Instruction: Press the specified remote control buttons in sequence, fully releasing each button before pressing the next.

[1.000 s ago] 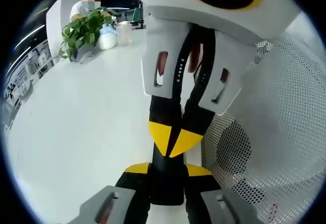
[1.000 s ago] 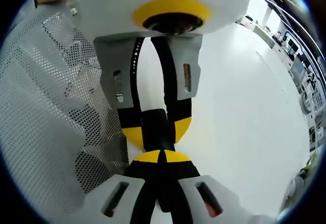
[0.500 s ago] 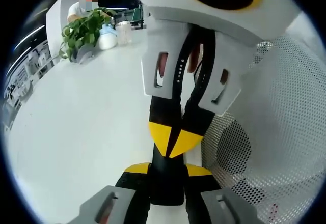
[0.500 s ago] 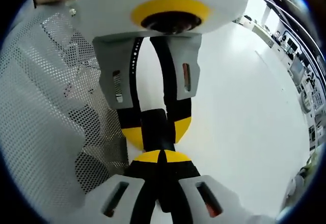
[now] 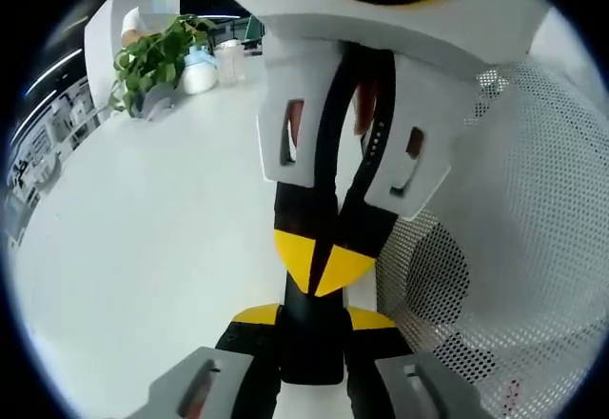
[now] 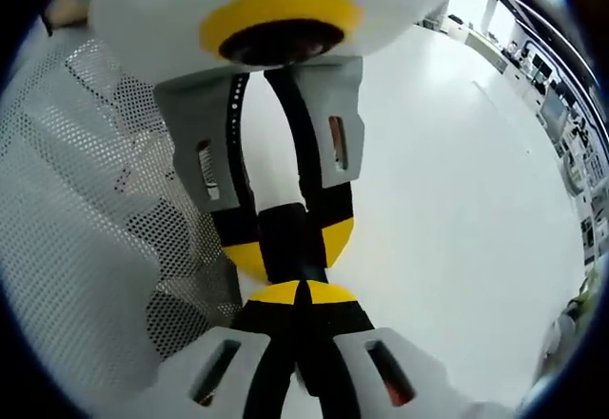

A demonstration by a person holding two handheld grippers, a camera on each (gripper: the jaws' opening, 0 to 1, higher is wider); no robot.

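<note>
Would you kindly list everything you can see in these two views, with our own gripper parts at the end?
Table: one, white, beneath everything.
Remote control: one, black, clamped between the left gripper's jaws.
Potted plant: one, green, far end of the table.
Container: one, white, beside the plant.
Cup: one, clear, next to the container.
Mesh surface: one, white and perforated, beside the grippers; what it is cannot be told.
Person in the background: one, in white, behind the plant.
Left gripper: one, white with yellow-tipped black jaws, shut on the remote.
Right gripper: one, same colours, jaws shut, tips at the remote's end.
</note>
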